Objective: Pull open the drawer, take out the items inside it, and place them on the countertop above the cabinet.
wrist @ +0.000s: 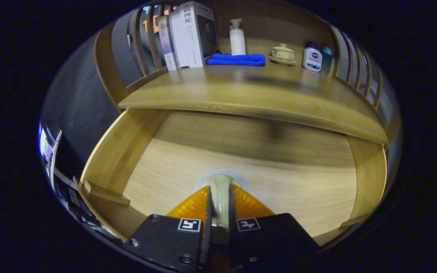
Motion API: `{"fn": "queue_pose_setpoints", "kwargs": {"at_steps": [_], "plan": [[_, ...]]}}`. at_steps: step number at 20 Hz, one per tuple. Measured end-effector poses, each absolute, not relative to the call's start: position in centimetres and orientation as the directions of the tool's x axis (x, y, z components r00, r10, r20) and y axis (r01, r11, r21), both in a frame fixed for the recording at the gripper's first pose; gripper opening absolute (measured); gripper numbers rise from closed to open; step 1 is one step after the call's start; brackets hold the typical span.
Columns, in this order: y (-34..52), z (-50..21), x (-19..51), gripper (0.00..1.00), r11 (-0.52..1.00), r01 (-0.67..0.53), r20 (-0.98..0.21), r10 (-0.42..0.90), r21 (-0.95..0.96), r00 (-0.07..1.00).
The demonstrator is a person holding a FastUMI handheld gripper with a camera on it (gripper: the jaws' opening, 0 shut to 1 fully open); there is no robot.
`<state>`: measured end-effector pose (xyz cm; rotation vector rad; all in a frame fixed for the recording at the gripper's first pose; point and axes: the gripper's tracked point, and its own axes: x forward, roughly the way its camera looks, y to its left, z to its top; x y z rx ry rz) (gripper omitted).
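**Pale item held over the open drawer**

Wooden cabinet work takes up the room ahead: a countertop (249, 94) with slatted rails curving up at both sides, and below it the drawer (120, 151), pulled well out toward the gripper. Its light wood floor looks bare apart from a dark shadow along the far part, under the countertop's edge.

At the near end, the gripper (220, 193) has its 2 fingers drawn close together, both pressing on a narrow pale item (220, 185). That item stands up between the fingers and pokes out just ahead of their tips, above the drawer floor. I cannot tell what it is.

Along the far edge of the countertop, from left to right, stand 3 books (188, 36), a folded blue cloth (237, 59) with a white pump bottle (237, 38) behind it, a small lidded cup (283, 54) on a saucer, and a white-and-blue bottle (312, 57).
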<state>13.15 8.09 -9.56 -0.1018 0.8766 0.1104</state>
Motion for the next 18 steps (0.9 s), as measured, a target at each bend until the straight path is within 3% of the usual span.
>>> {"fn": "queue_pose_setpoints", "kwargs": {"at_steps": [7, 12, 18], "plan": [[8.0, -9.7, 13.1, 0.21, 0.986, -0.152, -0.789, 0.043, -0.064, 0.612], [7.3, -9.8, 13.1, 0.42, 0.985, -0.138, -0.808, 0.001, -0.100, 0.589], [7.4, -9.8, 12.9, 0.48, 0.987, -0.138, -0.848, 0.002, -0.084, 0.530]]}}
